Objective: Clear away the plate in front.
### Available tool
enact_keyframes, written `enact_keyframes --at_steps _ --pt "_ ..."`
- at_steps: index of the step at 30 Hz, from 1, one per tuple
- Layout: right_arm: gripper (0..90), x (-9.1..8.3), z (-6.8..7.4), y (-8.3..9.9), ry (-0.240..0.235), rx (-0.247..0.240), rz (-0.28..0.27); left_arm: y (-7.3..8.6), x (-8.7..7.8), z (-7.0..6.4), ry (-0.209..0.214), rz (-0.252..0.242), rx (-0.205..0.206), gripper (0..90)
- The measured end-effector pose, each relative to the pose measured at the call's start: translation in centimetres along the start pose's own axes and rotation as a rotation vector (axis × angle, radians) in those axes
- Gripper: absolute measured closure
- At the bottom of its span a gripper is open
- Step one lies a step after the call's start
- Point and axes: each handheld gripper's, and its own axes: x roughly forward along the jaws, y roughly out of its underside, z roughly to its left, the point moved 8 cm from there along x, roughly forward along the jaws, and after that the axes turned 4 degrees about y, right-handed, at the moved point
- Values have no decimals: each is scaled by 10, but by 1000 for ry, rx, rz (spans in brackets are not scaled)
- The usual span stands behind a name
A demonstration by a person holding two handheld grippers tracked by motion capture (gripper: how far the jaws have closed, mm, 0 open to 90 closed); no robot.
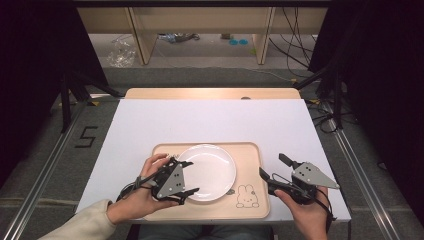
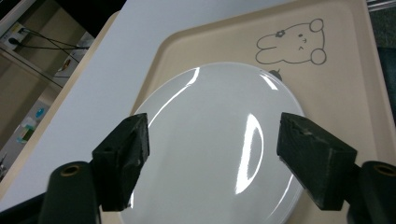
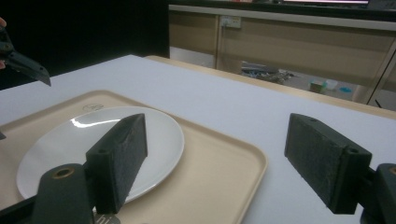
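Gaping wide over white plate (image 2: 215, 140) left gripper (image 1: 186, 176), right gripper (image 1: 274, 167) released, empty

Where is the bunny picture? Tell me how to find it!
Look at the beige tray lying on the white table. Next to the white plate, in the tray's near right corner, sits the bunny: a black line drawing, the tray's sole picture.

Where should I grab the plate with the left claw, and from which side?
Grip the plate by its thin raised rim at the near-left edge, where the open left claw already hovers. It lies flat on the tray, so come in low from the side, probably one jaw under the lip.
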Motion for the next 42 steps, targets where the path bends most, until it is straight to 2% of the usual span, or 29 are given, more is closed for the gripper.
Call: enact_keyframes --at_steps 1,2,3,6,7,8,9,12,14,15,16,17,19,20,21,24,28,29,34,38,39,42 --pt "221 0 0 0 -2 0 -3 0 -1 3 -3 -4 7 210" --pt "221 0 1 0 -13 5 -1 0 -3 5 -17 -19 -15 179" --pt "220 0 0 0 -2 -4 8 1 -4 7 -24 -25 -15 158" --pt "218 0 1 0 -3 -4 10 1 -9 12 -41 -66 -44 149" --pt "218 0 1 0 -3 -2 3 1 -11 14 -48 -79 -42 149" --pt "217 0 1 -1 1 -7 -6 0 -13 16 -56 -96 -54 149" --pt "215 -1 1 -2 -3 -9 -10 0 -15 17 -65 -123 -91 149" --pt "211 -1 2 -2 -5 -12 -6 -1 -24 23 -88 -175 -132 149" --pt "209 -1 2 -3 2 -20 -12 -1 -29 27 -101 -200 -134 149" --pt "208 -2 3 -3 1 -19 -11 -1 -32 30 -113 -216 -149 149" --pt "206 -1 4 -3 -7 -12 -16 -2 -35 34 -126 -234 -143 149" --pt "203 -2 3 -3 -1 -23 -7 -1 -38 35 -131 -244 -171 149" --pt "197 -2 4 -3 -3 -26 -11 1 -43 40 -143 -264 -194 149" --pt "194 -3 5 -3 -10 -25 -3 2 -45 42 -151 -276 -220 149" --pt "189 -2 5 -4 -10 -20 -19 3 -47 44 -156 -281 -221 149" --pt "176 -3 5 -4 -5 -26 -16 8 -55 51 -189 -306 -262 138" --pt "169 -3 6 -4 -12 -34 -21 15 -61 58 -209 -324 -309 111" --pt "168 -2 6 -4 -16 -32 -23 16 -62 60 -212 -318 -303 104" --pt "164 -3 6 -4 -18 -33 -20 27 -66 66 -248 -315 -326 73" --pt "162 -4 6 -3 -11 -42 -6 33 -66 70 -250 -310 -348 66" --pt "161 -3 7 -4 -20 -32 -19 34 -66 71 -249 -315 -357 66" --pt "161 -3 6 -3 -11 -42 -12 36 -65 72 -244 -300 -350 68"
